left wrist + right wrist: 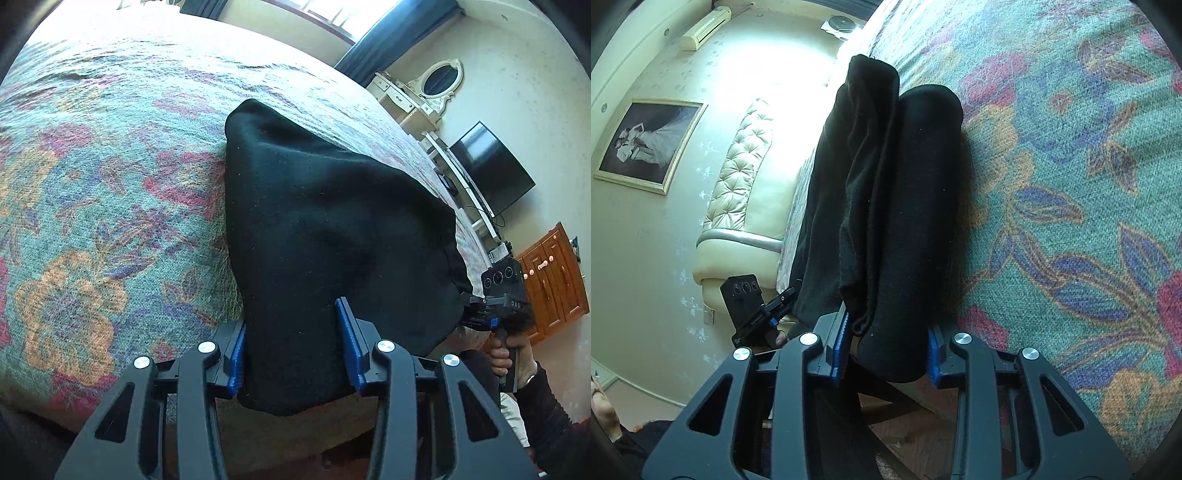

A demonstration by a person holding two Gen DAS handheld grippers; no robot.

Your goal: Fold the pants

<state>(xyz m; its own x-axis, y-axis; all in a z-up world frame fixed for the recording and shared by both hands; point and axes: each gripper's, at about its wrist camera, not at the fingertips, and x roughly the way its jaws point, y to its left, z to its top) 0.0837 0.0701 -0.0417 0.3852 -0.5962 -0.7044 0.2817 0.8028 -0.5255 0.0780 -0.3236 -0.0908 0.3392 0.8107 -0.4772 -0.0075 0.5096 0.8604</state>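
Note:
The black pants (325, 229) lie folded in layers near the front edge of the floral bedspread (92, 206). My left gripper (295, 350) has its blue pads on either side of the near corner of the pants and grips the fabric. My right gripper (886, 350) holds the other near corner of the pants (886, 206), with thick folded layers between its pads. The right gripper also shows in the left wrist view (476, 310), at the pants' right edge. The left gripper shows in the right wrist view (775, 306), at the pants' left edge.
The bedspread (1071, 184) stretches far beyond the pants. A TV (491, 170), a white dresser with a mirror (424, 92) and a wooden cabinet (554, 280) stand to the right of the bed. A cream tufted headboard (738, 192) stands at the left.

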